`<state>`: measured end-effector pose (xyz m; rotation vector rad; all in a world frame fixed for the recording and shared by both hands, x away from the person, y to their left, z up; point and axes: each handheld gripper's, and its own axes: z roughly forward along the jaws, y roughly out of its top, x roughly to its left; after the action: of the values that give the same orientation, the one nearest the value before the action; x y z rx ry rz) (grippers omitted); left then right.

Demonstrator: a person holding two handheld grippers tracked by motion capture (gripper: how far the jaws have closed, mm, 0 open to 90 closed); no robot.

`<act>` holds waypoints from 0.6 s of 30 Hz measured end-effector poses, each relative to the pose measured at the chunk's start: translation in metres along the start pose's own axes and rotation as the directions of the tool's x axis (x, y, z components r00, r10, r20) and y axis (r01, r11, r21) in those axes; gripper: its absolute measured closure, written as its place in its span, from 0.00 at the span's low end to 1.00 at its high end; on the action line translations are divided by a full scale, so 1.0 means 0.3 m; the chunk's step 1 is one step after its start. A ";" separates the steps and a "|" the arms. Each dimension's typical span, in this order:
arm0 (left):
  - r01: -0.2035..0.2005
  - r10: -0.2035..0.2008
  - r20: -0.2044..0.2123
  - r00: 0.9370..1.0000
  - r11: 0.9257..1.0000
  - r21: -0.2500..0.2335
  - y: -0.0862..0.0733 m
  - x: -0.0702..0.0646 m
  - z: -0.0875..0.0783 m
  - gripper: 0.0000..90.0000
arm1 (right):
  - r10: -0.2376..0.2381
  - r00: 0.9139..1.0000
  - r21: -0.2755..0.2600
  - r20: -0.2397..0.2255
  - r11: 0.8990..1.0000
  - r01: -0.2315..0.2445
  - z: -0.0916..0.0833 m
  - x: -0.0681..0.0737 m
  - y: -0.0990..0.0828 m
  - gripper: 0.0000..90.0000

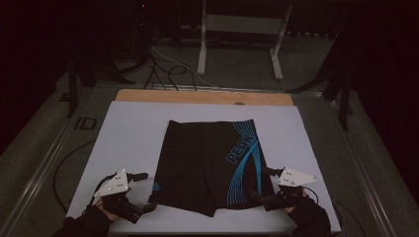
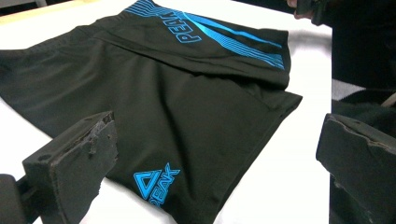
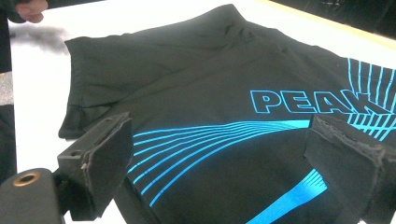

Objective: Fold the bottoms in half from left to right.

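White-topped table [image 1: 128, 133], wooden far edge, black shorts [image 1: 202, 163] seemingly flat on it.

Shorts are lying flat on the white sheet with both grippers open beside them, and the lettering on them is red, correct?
Not quite: the lettering on the shorts is blue, as the right gripper view shows. They do lie flat on the white sheet, with the left gripper and right gripper open.

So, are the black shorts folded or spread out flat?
Spread flat: the shorts lie open on the white table, both legs showing side by side, with only a small crease near the waistband.
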<state>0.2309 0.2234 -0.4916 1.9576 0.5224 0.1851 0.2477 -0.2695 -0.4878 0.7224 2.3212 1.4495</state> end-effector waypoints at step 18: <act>-0.031 0.030 0.023 0.999 0.999 0.021 0.023 -0.020 0.004 0.00 | -0.022 1.000 0.004 0.013 1.000 0.022 -0.008 0.026 0.055 0.10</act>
<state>0.2279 0.2173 -0.4854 1.9875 0.4817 0.1773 0.2442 -0.2610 -0.4720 0.7038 2.3157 1.4268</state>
